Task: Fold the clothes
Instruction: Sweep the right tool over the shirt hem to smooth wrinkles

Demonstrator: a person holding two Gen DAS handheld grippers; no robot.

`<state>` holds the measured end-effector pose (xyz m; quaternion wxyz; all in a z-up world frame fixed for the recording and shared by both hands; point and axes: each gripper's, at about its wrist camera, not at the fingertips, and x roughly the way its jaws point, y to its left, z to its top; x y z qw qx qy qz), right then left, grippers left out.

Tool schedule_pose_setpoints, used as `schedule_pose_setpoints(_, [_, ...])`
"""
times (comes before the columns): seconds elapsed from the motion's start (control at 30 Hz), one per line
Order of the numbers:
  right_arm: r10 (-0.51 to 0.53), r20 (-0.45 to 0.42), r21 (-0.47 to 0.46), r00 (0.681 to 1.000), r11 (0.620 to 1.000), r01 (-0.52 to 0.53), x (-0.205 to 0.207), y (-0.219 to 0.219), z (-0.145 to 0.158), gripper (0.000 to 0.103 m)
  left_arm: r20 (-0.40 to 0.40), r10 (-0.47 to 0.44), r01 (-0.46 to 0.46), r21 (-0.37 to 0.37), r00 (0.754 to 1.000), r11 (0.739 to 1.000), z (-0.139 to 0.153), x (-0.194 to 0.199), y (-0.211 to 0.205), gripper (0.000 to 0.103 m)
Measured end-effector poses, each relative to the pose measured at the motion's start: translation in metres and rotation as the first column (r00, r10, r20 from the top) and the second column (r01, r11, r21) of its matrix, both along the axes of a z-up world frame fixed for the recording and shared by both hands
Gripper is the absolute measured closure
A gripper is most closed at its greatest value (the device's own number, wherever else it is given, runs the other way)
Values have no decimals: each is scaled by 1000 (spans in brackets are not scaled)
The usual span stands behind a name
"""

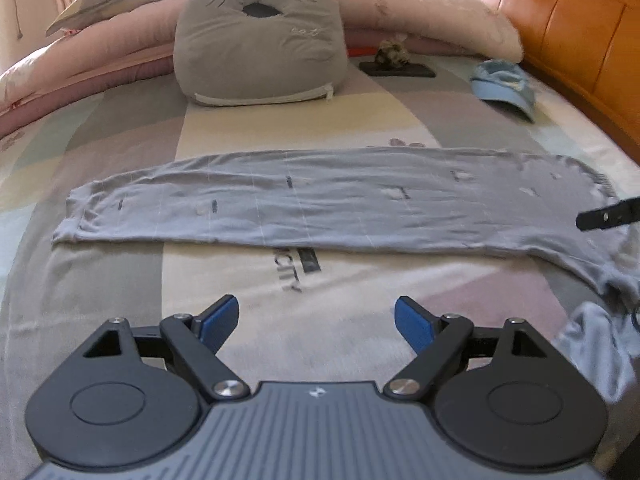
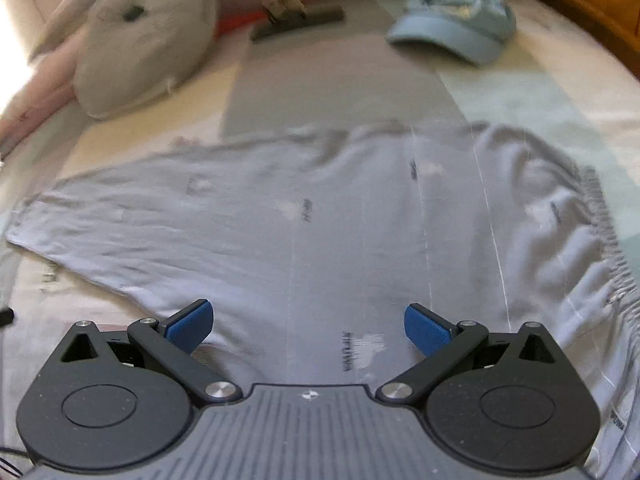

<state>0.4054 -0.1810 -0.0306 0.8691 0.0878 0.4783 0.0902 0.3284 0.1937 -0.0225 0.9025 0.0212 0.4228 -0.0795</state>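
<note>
The left gripper (image 1: 316,322) has its blue-padded jaws spread wide with nothing between them; only the striped patchwork bedsheet (image 1: 120,280) shows in the gap. The pale grey-lilac knit trousers with an elastic waistband (image 1: 320,208) lie flat on the bed beyond the fingertips, apart from them, with a band of bare sheet in between.

In the left wrist view the garment appears as a long narrow strip. Its long axis runs across the picture from left to right, square to the line along which the left gripper points. The cuffed leg end points to the left edge; the wider end lies at the right, where the cloth bunches and drops toward the lower right corner.

The right gripper (image 2: 309,328) likewise has its jaws wide apart and empty. It hangs directly over the trousers (image 2: 320,220), whose cloth fills the space between and beneath the blue pads (image 2: 424,330) (contact between pads and cloth cannot be confirmed; the frame is blurred). In this view the gathered elastic waistband (image 2: 608,240) runs down the right side and the leg tapers to the left.

Beyond the garment, against the rolled pink quilt (image 1: 80,60), stand a grey cushion with a cat face (image 1: 260,40), a dark flat item (image 1: 396,69) carrying a small object, and a light blue cap (image 2: 452,24). An orange wooden headboard (image 1: 560,20) borders the bed at the right.
</note>
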Motion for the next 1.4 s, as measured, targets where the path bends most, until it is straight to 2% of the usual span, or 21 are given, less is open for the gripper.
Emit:
schedule_pose_setpoints(0.07, [24, 28, -8, 999, 1000, -24, -13, 5, 13, 0, 0, -9, 9, -13, 1000, 1000, -3, -7, 4, 17])
schedule_pose_setpoints(0.23, [-14, 50, -77, 999, 997, 18, -49, 14, 30, 0, 33, -66, 66, 4, 997, 998, -5, 2, 16, 17])
schedule_pose_setpoints(0.3, [-41, 58, -78, 997, 996, 45, -64, 13, 34, 0, 58, -97, 96, 15, 994, 995, -3, 20, 21, 17])
schedule_pose_setpoints(0.43, [-132, 70, -90, 989, 986, 138, -93, 12, 39, 0, 104, -126, 117, 88, 987, 989, 0, 70, 26, 17])
schedule_pose_setpoints(0.57, [-199, 77, -99, 977, 974, 206, -113, 12, 46, 0, 95, -124, 116, 83, 988, 990, -16, 120, 36, 17])
schedule_pose_setpoints(0.67, [-237, 92, -129, 967, 960, 248, -123, 11, 54, 0, 85, -132, 127, 66, 988, 990, -37, 141, 45, 17])
schedule_pose_setpoints(0.77, [-291, 95, -147, 952, 942, 303, -125, 6, 59, 0, 13, -98, 98, 14, 995, 995, -59, 145, 59, 17])
schedule_pose_setpoints(0.87, [-311, 82, -159, 947, 934, 321, -119, 6, 56, 0, 38, -108, 109, -26, 993, 994, -62, 121, 72, 16])
schedule_pose_setpoints(0.97, [-329, 68, -171, 942, 926, 336, -112, 6, 52, 0, 25, -134, 135, -36, 991, 990, -56, 113, 79, 16])
schedule_pose_setpoints(1.07, [-322, 21, -169, 946, 932, 321, -100, 13, 39, 0, 38, -160, 161, -29, 986, 987, -46, 123, 84, 16])
schedule_pose_setpoints(1.1, [-317, 4, -169, 948, 934, 313, -95, 16, 34, 0, 64, -153, 155, -29, 986, 987, -43, 128, 87, 16])
schedule_pose_setpoints(1.17, [-292, -25, -175, 956, 943, 284, -86, 25, 26, 0, 76, -122, 126, -43, 990, 991, -44, 142, 95, 16])
schedule_pose_setpoints(1.27, [-245, -41, -188, 969, 954, 233, -77, 37, 19, 0, 39, -44, 48, -94, 998, 994, -58, 157, 112, 17])
schedule_pose_setpoints(1.33, [-231, -47, -197, 972, 956, 218, -73, 41, 15, 0, 61, -43, 50, -118, 997, 992, -62, 146, 120, 16])
schedule_pose_setpoints(1.4, [-230, -67, -191, 971, 958, 214, -69, 41, 8, 0, 61, -36, 42, -107, 997, 993, -62, 132, 124, 16])
